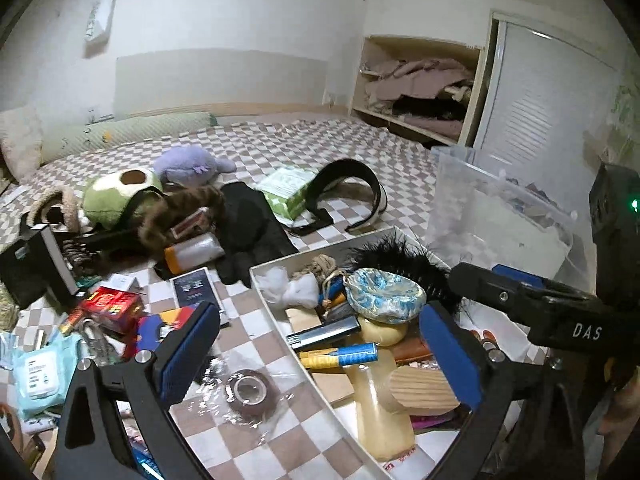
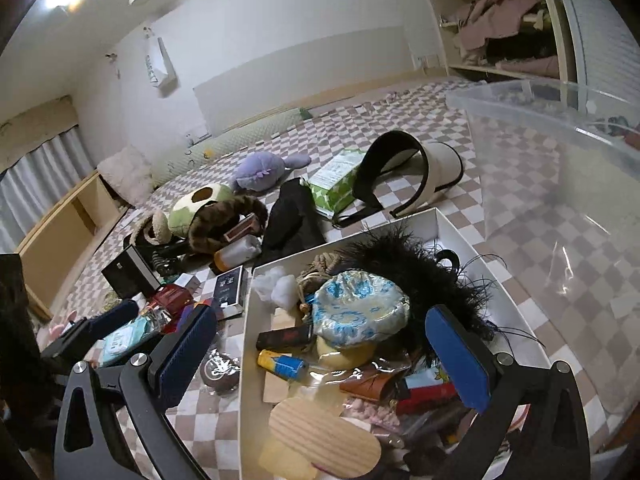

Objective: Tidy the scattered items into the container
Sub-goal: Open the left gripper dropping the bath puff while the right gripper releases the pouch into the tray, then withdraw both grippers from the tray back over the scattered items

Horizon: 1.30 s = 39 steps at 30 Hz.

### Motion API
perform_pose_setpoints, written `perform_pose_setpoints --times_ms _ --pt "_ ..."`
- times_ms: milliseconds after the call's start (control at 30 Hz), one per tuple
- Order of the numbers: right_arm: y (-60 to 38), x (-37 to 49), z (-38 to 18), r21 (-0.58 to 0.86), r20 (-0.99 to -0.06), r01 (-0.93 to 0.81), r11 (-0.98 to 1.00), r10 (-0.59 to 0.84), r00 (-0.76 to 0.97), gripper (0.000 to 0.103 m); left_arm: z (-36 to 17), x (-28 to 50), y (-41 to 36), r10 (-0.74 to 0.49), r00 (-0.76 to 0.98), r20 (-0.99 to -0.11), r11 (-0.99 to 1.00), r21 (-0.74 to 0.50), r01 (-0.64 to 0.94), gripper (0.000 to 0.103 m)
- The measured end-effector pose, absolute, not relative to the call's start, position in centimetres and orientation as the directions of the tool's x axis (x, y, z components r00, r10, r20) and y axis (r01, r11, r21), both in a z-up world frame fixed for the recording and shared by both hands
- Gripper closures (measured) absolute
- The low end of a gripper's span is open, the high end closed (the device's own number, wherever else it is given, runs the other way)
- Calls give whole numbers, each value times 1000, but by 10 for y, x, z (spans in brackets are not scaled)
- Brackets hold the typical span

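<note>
While both grippers gape: one white box (image 2: 460, 232), two plush toys.

White box (image 2: 472, 236), crammed with oddments, on checkered bed.

We hold two matching tools. Our left gripper (image 1: 320, 332) has black angular arms, silver round screws and blue ribbed pads (image 1: 188, 348). Our right gripper (image 2: 322, 354) is built alike; seen above the white box (image 1: 276, 312), its black body bears white letters "DAS" and a green light.
</note>
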State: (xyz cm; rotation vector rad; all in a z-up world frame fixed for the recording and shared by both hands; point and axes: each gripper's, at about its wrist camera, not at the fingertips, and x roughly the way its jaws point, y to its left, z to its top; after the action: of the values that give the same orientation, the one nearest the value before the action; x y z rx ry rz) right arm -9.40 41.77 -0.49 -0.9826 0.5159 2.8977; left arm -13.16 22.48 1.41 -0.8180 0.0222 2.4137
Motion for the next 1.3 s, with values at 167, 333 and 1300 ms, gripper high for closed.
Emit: perform_pose_setpoints --times_ms 167,333,1300 --pt "402 -87 4 278 -583 -123 -953 -66 -810 0 24 -121 203 513 -673 -532 -838 -142 -527 2" --pt "382 -83 11 260 -576 -90 -961 -79 -814 0 31 -110 179 481 -715 -507 -854 -83 -514 2" --pt "264 -85 3 222 -545 75 -972 -188 -817 0 34 -93 27 311 -815 -489 -948 -100 -301 2"
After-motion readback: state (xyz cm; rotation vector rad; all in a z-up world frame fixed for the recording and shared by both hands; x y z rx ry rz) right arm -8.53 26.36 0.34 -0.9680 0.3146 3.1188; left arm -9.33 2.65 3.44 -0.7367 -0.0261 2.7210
